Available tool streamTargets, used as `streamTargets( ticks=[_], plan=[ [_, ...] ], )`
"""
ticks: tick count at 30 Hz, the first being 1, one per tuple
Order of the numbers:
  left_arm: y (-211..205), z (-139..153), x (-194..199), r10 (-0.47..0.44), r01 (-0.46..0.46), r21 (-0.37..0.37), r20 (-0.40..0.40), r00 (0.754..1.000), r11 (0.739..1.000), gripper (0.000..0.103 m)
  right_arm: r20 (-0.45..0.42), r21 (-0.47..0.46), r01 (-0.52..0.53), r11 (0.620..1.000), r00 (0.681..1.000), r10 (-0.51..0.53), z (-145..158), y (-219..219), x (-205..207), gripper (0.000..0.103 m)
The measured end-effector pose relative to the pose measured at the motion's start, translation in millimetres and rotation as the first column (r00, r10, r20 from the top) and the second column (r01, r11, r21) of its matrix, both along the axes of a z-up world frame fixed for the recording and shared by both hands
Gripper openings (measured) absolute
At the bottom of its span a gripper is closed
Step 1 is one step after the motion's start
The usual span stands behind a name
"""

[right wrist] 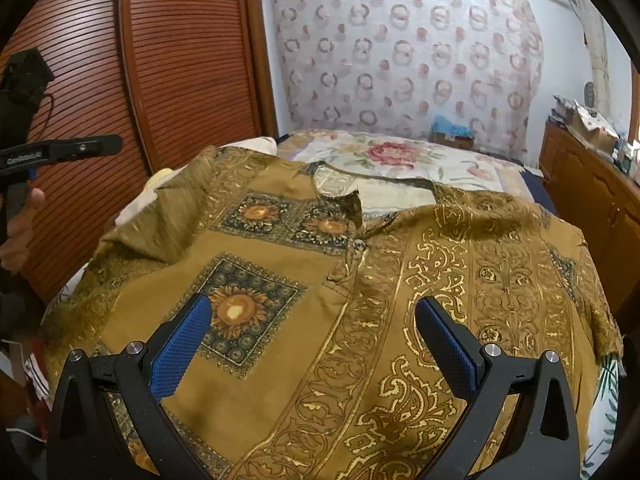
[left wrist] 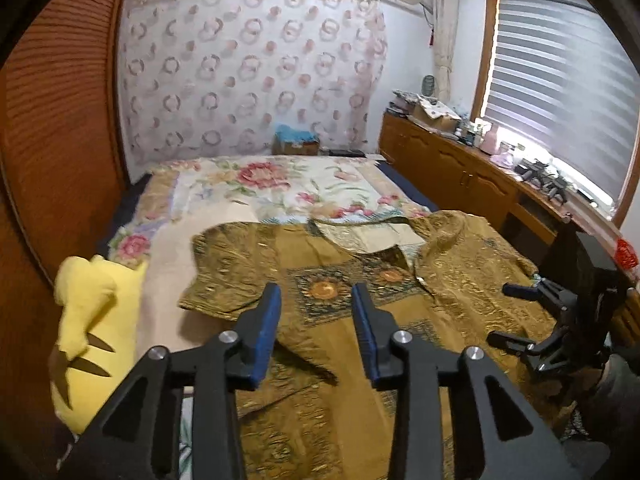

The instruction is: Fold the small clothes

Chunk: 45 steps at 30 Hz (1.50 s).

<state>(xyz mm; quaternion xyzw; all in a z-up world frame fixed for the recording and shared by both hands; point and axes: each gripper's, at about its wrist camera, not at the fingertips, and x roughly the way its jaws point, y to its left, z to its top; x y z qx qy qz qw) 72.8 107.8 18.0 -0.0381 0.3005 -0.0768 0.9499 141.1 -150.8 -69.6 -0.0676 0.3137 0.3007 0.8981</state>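
A mustard-gold patterned shirt (left wrist: 452, 280) with sunflower squares lies spread front-up on the bed, collar toward the far wall; it fills the right wrist view (right wrist: 320, 288). My left gripper (left wrist: 316, 292) is open and empty, hovering over the shirt's left half near its short sleeve (left wrist: 216, 276). My right gripper (right wrist: 312, 312) is wide open and empty above the shirt's middle, below the button placket (right wrist: 358, 246). The right gripper also shows at the right in the left wrist view (left wrist: 508, 312). The left gripper shows at the left edge of the right wrist view (right wrist: 80, 148).
A yellow plush toy (left wrist: 92, 320) lies on the bed's left side. A floral bedspread (left wrist: 260, 184) covers the bed. Wooden louvered closet doors (right wrist: 160, 60) stand to the left. A low wooden cabinet (left wrist: 460, 164) with clutter runs under the window at right.
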Motion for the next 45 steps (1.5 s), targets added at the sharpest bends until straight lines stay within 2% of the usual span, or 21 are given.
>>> streamTargets(
  ticks=[7,15,16,20,23,25,27,31,32,37,40,42,45],
  plan=[
    [22.0,-15.3,-25.6,0.087,-0.087,0.009,0.004,0.996,0.996,0.041,0.061,-0.011,-0.038,0.999,0.997,0.039,10.8,21.8,3.8,0.103],
    [45.3,-32.1,-50.6,0.166,-0.165,-0.017,0.002,0.986,0.986,0.044,0.17,0.016,-0.121,0.993,0.979,0.116,36.1,82.9,20.2,0.103],
    [49.9,-33.3,-54.3,0.181,-0.181,-0.014,0.003,0.984,0.983,0.044,0.166,0.017,-0.132,0.991,0.978,0.127,37.0,89.4,23.5,0.103],
    [60.8,-35.5,-61.6,0.213,-0.213,-0.028,0.003,0.977,0.977,0.044,0.045,0.024,-0.226,0.974,0.973,0.225,32.8,133.1,45.8,0.103],
    [68.1,-38.8,-68.1,0.224,-0.224,-0.029,0.003,0.974,0.974,0.044,0.041,-0.04,-0.278,0.96,0.959,0.28,25.2,171.2,49.3,0.096],
    [73.1,-42.5,-70.8,0.233,-0.233,-0.028,-0.002,0.973,0.972,0.044,0.025,-0.058,-0.318,0.946,0.947,0.32,19.0,191.1,50.1,0.086],
    [75.2,-45.4,-71.7,0.242,-0.242,-0.021,-0.009,0.97,0.97,0.044,0.002,-0.093,-0.354,0.93,0.934,0.356,9.1,216.0,50.6,0.073],
    [75.8,-51.4,-73.4,0.245,-0.246,-0.022,-0.013,0.969,0.969,0.044,-0.03,-0.145,-0.392,0.908,0.92,0.392,-7.1,249.2,51.0,0.067],
    [75.2,-52.7,-73.6,0.243,-0.243,-0.02,-0.014,0.97,0.97,0.044,-0.036,-0.162,-0.401,0.902,0.916,0.4,-12.2,257.6,50.8,0.062],
    [73.6,-58.0,-75.2,0.228,-0.228,-0.019,-0.016,0.974,0.973,0.044,-0.038,-0.21,-0.377,0.902,0.925,0.377,-20.3,270.0,57.2,0.043],
    [72.2,-58.7,-75.7,0.225,-0.225,-0.023,-0.016,0.974,0.974,0.044,-0.039,-0.203,-0.357,0.912,0.934,0.356,-17.2,266.7,67.6,0.035],
    [69.9,-59.0,-76.0,0.22,-0.22,-0.024,-0.013,0.975,0.975,0.044,-0.023,-0.199,-0.33,0.923,0.943,0.332,-12.9,261.8,74.4,0.025],
    [65.6,-58.8,-74.3,0.211,-0.211,-0.027,-0.009,0.978,0.977,0.044,0.005,-0.181,-0.274,0.945,0.96,0.279,-3.9,249.8,84.4,0.021]
  ],
)
